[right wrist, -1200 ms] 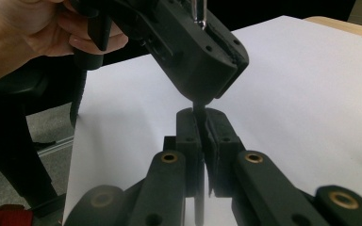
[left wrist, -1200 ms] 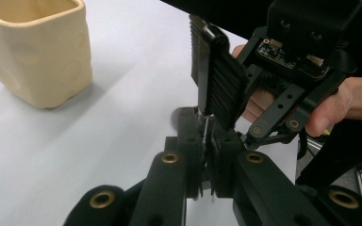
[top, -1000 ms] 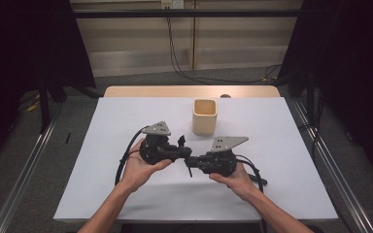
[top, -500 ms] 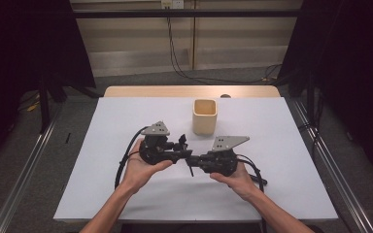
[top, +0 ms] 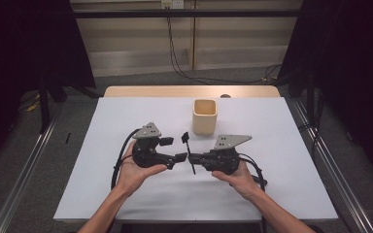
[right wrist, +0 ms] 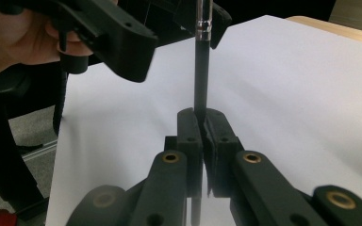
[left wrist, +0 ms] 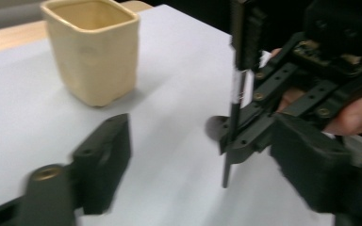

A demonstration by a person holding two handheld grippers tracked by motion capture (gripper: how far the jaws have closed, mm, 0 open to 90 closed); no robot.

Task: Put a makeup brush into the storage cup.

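your left gripper [top: 177,158] has just let go: its jaws now stand wide apart beside the black brush [top: 188,151], where half a second ago they met it. your right gripper [right wrist: 201,141] alone clamps the brush, upright, just in front of the cream cup [top: 205,116] on the bench [top: 102,131]. likely a finished handover; cup next, i'd guess.

Dim surroundings, evenly lit table [top: 102,160], blurred near jaws.
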